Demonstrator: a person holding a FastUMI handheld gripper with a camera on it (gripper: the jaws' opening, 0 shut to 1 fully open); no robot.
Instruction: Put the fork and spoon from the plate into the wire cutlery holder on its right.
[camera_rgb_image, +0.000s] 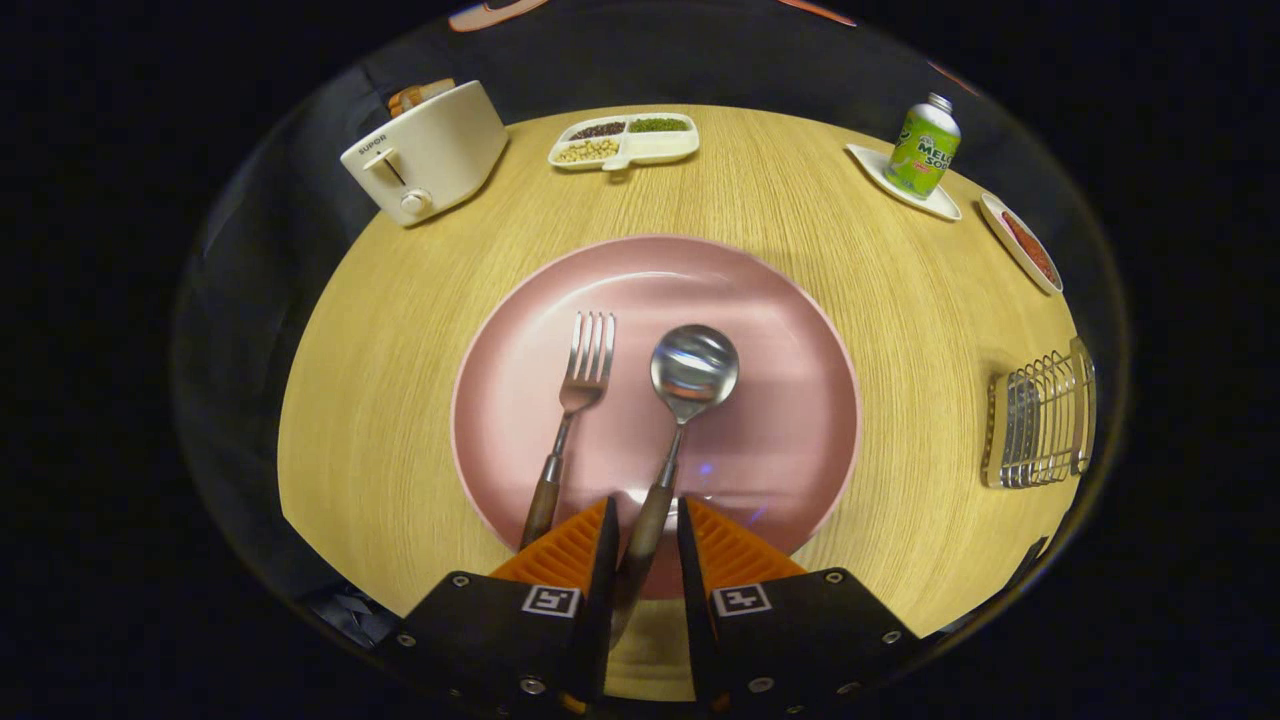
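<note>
Pale wood tabletop (400, 420) is carrying a round pink plate (800, 330). Gripper (645, 530) is straddling the wooden handle of the steel spoon (690, 375), fingers narrowed, contact unclear. Wood-handled steel fork (580, 400) is lying at nine o'clock of it; wire cutlery holder (1040, 425) is waiting at three o'clock.

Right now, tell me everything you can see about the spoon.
The spoon lies on the pink plate, right of the fork and apart from it. Its shiny metal bowl faces up, pointing away from the hand-held gripper; a thin metal neck joins a brown, wood-looking handle. The handle runs back over the plate's near rim and sits between the two fingers, which flank it closely; whether they press on it cannot be told.
</note>
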